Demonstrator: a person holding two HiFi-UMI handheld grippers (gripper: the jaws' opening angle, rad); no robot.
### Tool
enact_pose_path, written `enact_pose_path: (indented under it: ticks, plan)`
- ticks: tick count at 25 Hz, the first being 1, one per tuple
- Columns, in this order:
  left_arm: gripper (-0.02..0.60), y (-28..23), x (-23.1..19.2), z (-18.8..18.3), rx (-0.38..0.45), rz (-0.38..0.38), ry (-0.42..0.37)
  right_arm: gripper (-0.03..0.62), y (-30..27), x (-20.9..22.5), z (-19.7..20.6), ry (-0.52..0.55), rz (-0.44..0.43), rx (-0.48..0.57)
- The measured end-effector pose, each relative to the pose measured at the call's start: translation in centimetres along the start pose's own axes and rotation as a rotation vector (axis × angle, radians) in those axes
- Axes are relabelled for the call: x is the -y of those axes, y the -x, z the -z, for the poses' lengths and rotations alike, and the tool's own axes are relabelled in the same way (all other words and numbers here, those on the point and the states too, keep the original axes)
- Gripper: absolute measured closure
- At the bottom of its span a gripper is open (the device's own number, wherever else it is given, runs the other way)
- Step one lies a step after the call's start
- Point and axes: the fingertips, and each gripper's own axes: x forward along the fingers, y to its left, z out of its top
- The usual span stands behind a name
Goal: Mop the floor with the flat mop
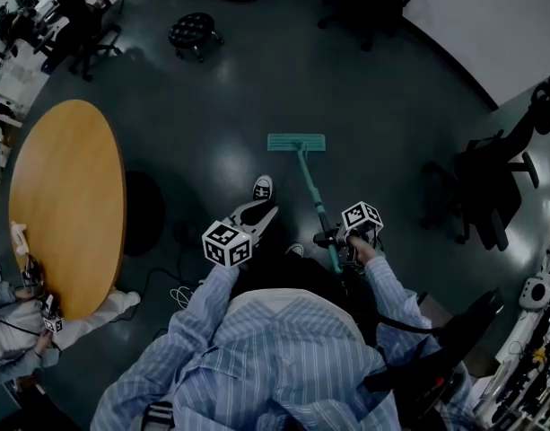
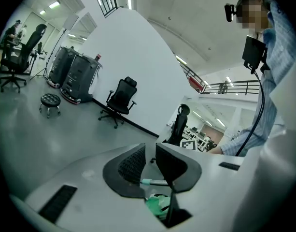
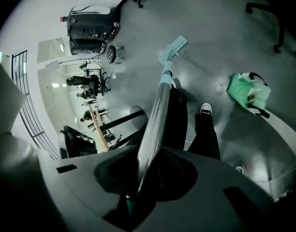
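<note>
Seen as a flat mop (image 1: 312,192) with teal head, laid flat on the dark floor (image 1: 257,79), with handle slanted backward.

Teal flat mop (image 1: 296,142), dark grey floor (image 1: 257,88), blue-striped shirt (image 1: 283,348), orange-brown table (image 1: 68,196).

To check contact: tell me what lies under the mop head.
The mop head, on the handle gripped in the right claw, lies flat on the dark floor. Its underside and the floor patch beneath are covered, so unseen.
</note>
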Motion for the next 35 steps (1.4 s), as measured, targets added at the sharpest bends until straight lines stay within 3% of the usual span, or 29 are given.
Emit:
enact_pose_path:
  ticks: [8, 15, 35]
  plan:
    - [0.512, 0.2, 3.3, 1.3, -0.006, 0.033, -0.033, 0.497, 1.3, 4.2, 7.7, 0.019, 0.019, -0.046]
    - [0.512, 0.3, 4.6, 2.6, -0.017, 0.041, -0.036, 0.497, 3.3, 7.0, 11.9, 0.025, 0.053, -0.089]
    - [0.512, -0.4, 4.7, 2.7, -0.039, 0.040, -0.025, 0.497, 3.9, 7.1, 12.5, 0.027, 0.040, -0.097]
